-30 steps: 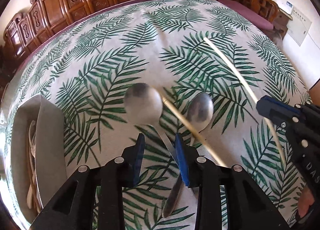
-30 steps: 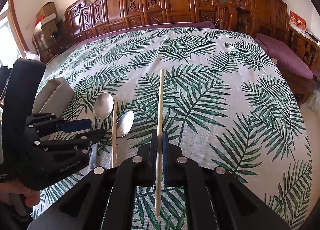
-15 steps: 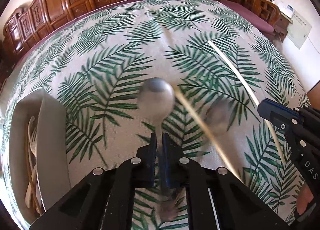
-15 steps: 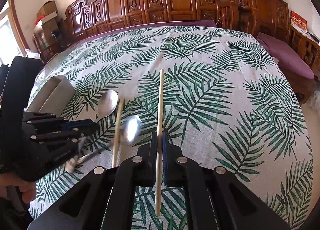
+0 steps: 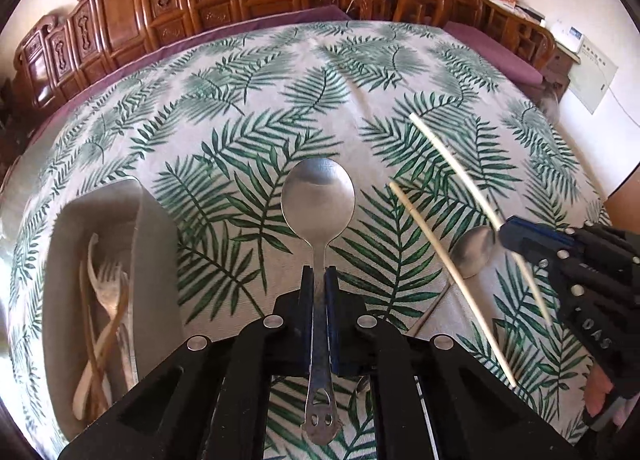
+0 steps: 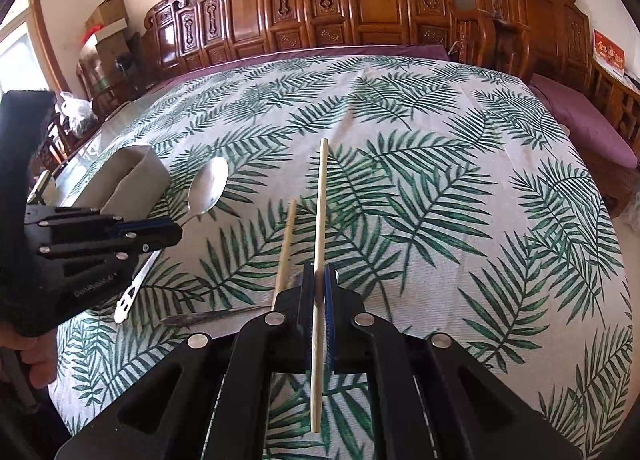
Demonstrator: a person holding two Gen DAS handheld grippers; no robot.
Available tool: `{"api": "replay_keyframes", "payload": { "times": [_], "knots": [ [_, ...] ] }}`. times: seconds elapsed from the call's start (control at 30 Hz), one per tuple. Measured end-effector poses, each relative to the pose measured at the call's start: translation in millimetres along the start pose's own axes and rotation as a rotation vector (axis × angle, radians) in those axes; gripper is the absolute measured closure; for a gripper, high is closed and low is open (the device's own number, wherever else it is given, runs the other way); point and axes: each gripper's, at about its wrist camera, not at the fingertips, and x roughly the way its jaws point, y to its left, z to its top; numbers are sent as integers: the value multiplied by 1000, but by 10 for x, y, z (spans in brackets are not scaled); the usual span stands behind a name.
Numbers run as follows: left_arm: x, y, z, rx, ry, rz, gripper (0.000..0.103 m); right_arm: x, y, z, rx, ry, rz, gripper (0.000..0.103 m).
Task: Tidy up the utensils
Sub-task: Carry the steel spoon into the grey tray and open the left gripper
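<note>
- Your left gripper is clamped on the handle of a steel spoon, bowl forward, lifted off the leaf-print tablecloth.
- Your right gripper pinches one chopstick.
- A second chopstick and a second spoon lie on the cloth between them.
- To the left, the grey utensil holder contains forks.

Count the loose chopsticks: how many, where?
2. One chopstick is clamped in the right gripper; the other chopstick lies on the tablecloth, crossing the second spoon's handle. The holder may hide more.
</note>
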Motion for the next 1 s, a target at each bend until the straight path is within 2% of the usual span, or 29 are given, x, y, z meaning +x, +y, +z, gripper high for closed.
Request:
{"api": "replay_keyframes", "payload": {
  "times": [0.57,1.0],
  "knots": [
    [-559,338,-82,47,-93,-27,98,-161,435,-12,-78,-32,53,97],
    [-779,975,-143,-15,-133,-25,98,-67,689,-79,-134,-8,41,97]
  ]
}}
